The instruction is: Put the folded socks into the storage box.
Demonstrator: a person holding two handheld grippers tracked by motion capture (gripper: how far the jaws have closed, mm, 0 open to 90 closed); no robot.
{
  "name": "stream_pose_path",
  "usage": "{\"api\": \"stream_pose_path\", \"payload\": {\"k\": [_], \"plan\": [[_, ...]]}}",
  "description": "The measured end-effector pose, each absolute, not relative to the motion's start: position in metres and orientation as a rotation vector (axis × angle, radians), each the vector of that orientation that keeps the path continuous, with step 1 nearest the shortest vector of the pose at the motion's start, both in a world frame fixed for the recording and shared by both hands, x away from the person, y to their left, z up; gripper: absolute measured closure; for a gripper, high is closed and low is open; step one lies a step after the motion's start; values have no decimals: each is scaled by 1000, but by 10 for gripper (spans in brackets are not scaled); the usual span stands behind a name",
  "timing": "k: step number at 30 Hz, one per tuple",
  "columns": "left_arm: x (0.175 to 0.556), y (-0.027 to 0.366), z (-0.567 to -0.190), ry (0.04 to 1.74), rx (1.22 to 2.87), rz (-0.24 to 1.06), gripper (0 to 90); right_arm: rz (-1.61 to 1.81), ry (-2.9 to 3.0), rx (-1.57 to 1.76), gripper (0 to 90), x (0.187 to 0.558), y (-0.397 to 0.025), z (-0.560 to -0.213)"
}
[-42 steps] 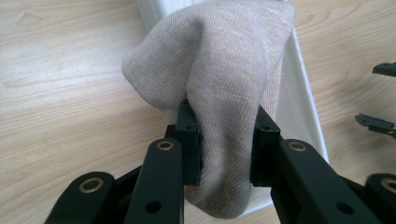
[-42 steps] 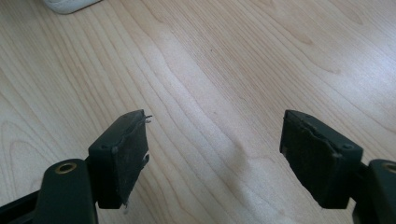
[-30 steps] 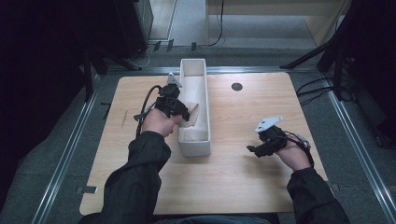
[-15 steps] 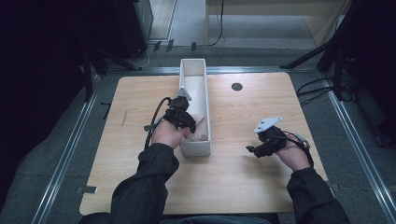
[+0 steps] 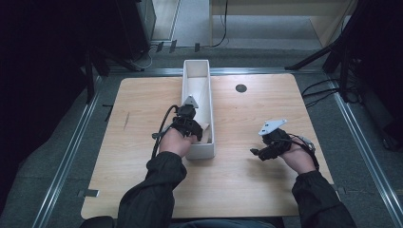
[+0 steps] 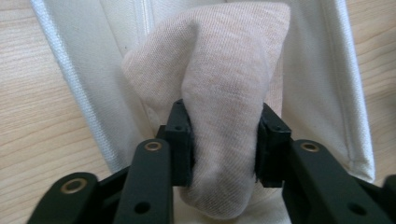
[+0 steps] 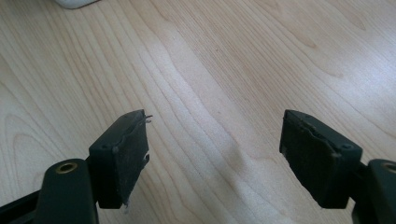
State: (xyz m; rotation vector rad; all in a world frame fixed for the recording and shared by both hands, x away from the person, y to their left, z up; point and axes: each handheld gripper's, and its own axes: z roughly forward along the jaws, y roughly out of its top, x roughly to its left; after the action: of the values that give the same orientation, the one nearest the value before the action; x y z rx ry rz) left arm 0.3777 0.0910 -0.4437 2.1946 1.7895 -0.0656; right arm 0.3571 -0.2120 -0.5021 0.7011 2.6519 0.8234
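Pale wood runs across the whole table [image 5: 142, 104], with a dim grey floor and metal rails around it. A long white bin [image 5: 205, 147] stands lengthwise on it, its far end just past the far edge and its near end a little beyond the middle of the table. At that near end sits a cream cloth [image 6: 224, 93], bunched up against the bin's white inner walls. The left gripper [image 6: 223, 144] has its jaws clamped on the cloth, squeezing a fold of it so that the fabric bulges out above and below the pads; from the high view the left gripper [image 5: 189, 124] hangs over the bin's near left rim, with its cable looping off towards the left.

Wood lies bare on both sides of the bin, wider on the left side, with a faint dark mark [image 5: 126, 120] there. A small round black hole [image 5: 241, 88] sits near the far edge, right of the bin. The right gripper [image 5: 265, 151] hovers low over the table's right half, well apart from the bin and short of the right edge; its jaws stand wide apart with nothing between them, bare wood grain underneath.
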Motion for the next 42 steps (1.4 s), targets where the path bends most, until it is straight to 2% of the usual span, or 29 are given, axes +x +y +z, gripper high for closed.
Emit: {"api": "stream_pose_path", "payload": {"k": [7,12,15,19,26,31,42], "plan": [[377,92,-441,1775,2202,-77,501,792,2655,678,244,356,-211,-503],[376,92,-433,1745,2194,-64,476,790,2655,679,244,356,-211,-503],[375,91,-427,1710,2187,-49,540,787,2656,678,244,356,-211,-503],[372,90,-427,1683,2198,-42,727,787,2654,678,243,356,-211,-503],[370,91,-438,1678,2207,-65,871,784,2657,663,243,356,-210,-503],[371,88,-450,1677,2222,-93,887,787,2658,658,243,356,-210,-503],[367,84,-464,1681,2262,-55,886,769,2671,637,243,355,-208,-504]]}}
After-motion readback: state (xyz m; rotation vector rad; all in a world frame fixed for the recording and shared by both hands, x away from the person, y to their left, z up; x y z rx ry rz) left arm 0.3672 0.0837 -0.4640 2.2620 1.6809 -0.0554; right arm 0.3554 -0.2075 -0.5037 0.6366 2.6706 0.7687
